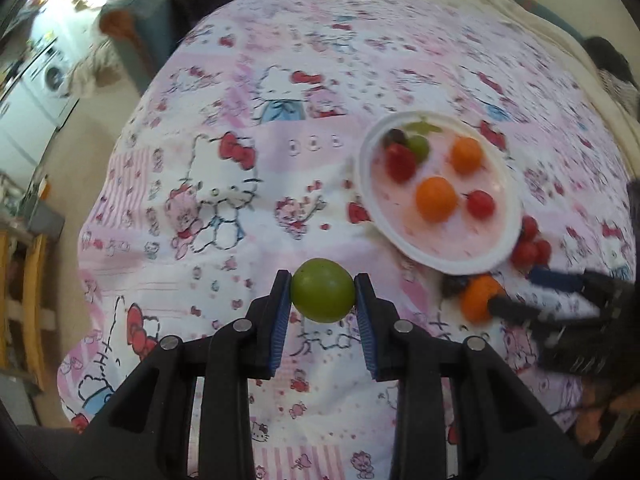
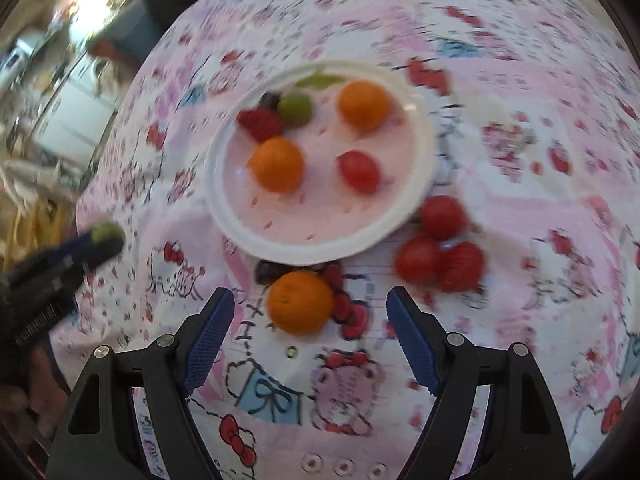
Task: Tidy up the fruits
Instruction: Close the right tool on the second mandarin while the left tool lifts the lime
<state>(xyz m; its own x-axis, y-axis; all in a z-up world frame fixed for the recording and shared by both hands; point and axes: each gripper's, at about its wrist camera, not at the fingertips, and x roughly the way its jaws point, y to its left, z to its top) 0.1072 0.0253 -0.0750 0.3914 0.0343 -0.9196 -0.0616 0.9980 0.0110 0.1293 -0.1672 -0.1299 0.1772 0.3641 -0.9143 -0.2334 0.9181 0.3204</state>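
Now left tongs (image 1: 322,294) clench a green fruit (image 1: 322,295); right tongs (image 2: 310,334) gape around an orange (image 2: 300,302).

It was a home, by every sign. The table (image 1: 224,184) wore a pink and white cartoon-cat cloth (image 1: 280,80), the sort spread over a family dining table. Beyond the table's far left corner stood a white washing machine (image 1: 52,76) with its round door, beside white cupboard fronts (image 2: 76,116). Off the left edge a yellow wooden chair (image 1: 32,288) showed in part. Near the far edge a cushioned seat in grey-blue (image 1: 144,20) stood, blurred. A white plate (image 2: 420,152) of small fruits sat on the cloth.
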